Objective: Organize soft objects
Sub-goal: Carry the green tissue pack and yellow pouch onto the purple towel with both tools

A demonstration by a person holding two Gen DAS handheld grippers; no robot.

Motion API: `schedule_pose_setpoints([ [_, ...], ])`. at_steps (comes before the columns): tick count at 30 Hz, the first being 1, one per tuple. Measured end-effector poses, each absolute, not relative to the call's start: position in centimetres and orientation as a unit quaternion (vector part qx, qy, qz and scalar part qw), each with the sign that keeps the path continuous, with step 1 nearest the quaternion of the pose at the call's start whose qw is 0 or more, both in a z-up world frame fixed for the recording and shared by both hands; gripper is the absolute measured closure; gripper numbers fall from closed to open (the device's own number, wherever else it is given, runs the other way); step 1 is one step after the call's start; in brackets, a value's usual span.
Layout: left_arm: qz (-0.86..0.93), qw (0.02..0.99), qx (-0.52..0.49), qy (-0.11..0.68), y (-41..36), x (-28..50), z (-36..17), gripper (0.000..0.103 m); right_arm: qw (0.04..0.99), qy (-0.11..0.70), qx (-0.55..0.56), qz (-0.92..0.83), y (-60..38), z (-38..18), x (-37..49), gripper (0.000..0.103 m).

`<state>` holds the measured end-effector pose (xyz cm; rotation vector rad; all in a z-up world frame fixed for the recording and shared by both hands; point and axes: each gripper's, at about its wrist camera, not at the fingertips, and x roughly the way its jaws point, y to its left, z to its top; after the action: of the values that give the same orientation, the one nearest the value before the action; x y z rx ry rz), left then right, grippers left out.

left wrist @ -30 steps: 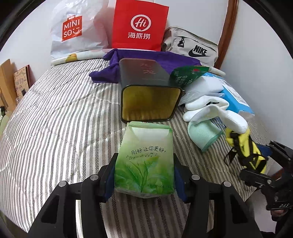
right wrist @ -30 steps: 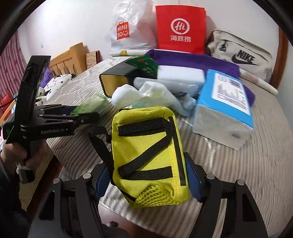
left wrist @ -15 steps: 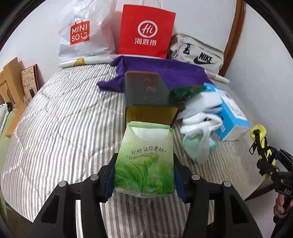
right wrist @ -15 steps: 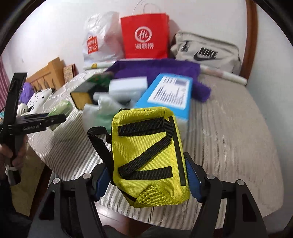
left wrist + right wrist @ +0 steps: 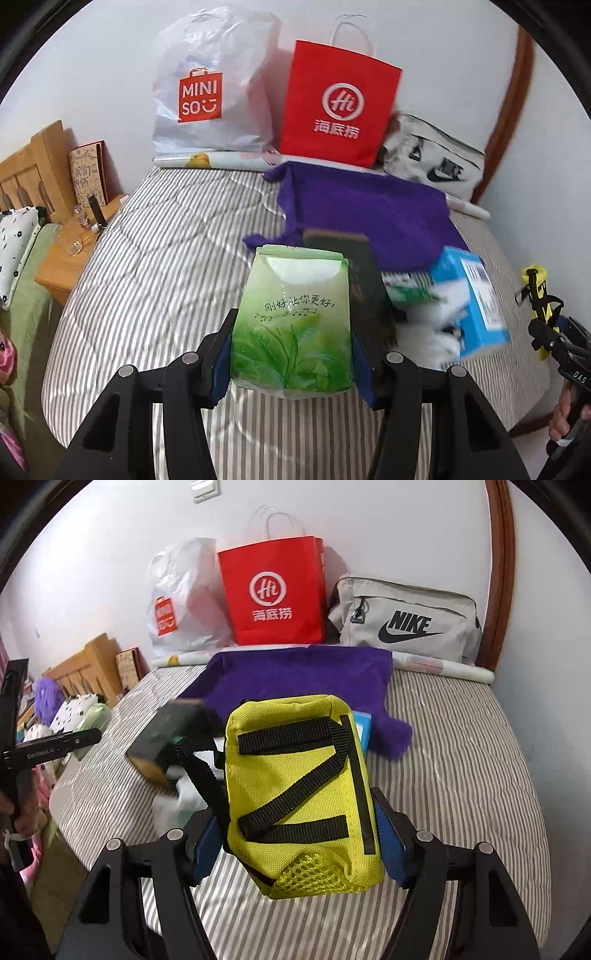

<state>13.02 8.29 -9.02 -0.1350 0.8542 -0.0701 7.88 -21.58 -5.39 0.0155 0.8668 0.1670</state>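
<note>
My left gripper (image 5: pixel 291 354) is shut on a green tissue pack (image 5: pixel 291 321) and holds it above the striped bed (image 5: pixel 155 266). My right gripper (image 5: pixel 299 842) is shut on a yellow pouch with black straps (image 5: pixel 299 794), also held above the bed; the pouch shows at the right edge of the left wrist view (image 5: pixel 537 291). Behind lie a dark open box on its side (image 5: pixel 362 280), a blue tissue box (image 5: pixel 476 299), white soft items (image 5: pixel 428 332) and a purple towel (image 5: pixel 295 675).
At the bed's far end stand a white Miniso bag (image 5: pixel 207 92), a red paper bag (image 5: pixel 273 594) and a grey Nike bag (image 5: pixel 406 620). A wooden nightstand (image 5: pixel 70 251) and headboard are at the left. The wall is close on the right.
Both grippers have risen and pulled back from the pile with their loads still held. The box and soft items now look smaller and lower; the right view has swung toward the bags.
</note>
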Motion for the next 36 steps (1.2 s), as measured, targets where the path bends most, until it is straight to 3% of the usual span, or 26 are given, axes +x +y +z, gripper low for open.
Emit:
schedule_pose_setpoints([
  [15,-0.029,0.894,-0.071,0.442,7.4,25.9,-8.9,0.051,0.902,0.429,0.023,0.045,-23.8,-5.3,20.6,0.032],
  [36,-0.068,0.853,-0.077,0.512,2.7,40.7,-15.0,0.051,0.853,0.519,0.003,0.055,-24.0,-12.9,34.0,0.032],
])
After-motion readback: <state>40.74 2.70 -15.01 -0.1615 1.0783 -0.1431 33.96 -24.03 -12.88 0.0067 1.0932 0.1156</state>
